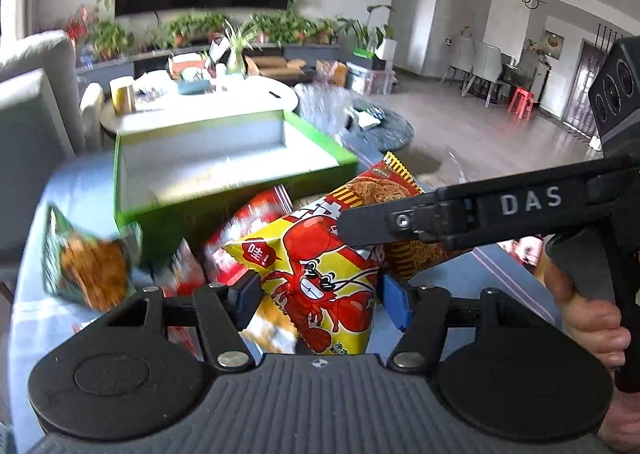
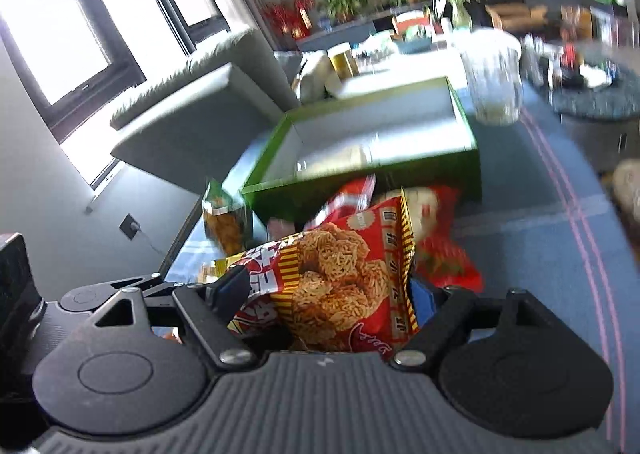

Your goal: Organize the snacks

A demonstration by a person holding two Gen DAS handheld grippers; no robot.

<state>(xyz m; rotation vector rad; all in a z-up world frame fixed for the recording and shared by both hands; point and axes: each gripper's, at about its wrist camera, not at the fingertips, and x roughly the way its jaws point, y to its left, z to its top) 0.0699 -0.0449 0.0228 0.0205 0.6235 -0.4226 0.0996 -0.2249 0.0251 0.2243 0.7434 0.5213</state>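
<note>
Nearest the left wrist lens, the left gripper (image 1: pixel 316 302) pinches a yellow lobster bag (image 1: pixel 320 278) between its blue pads; the bag stands roughly upright, long axis running away from the fingers, and its top leans toward the green box (image 1: pixel 236 190). Across that view from the right reaches the right gripper (image 1: pixel 440 214), one dark finger lying over a red noodle bag (image 1: pixel 384 190), with a hand (image 1: pixel 592 318) on its handle at the right edge. In the right wrist view the right gripper (image 2: pixel 328 294) has its fingers spread wide around the noodle bag (image 2: pixel 340 286), which fills the gap; the pads appear to press its sides, though blur makes that a judgement. Both tools tilt downward and forward, side by side, the two bags nearly touching. Beyond them, on the blue cloth of the table (image 2: pixel 540 214), more red packets (image 2: pixel 440 250) lie heaped against the box's near wall, and a green packet (image 1: pixel 88 266) sits near the table's left edge, just beside the box's near left corner. The box stands open and looks empty, straight ahead of both grippers and a little higher in the frame, so each bag probably has to clear the near wall before release; the left hand seems marginally closer to the near left corner
</note>
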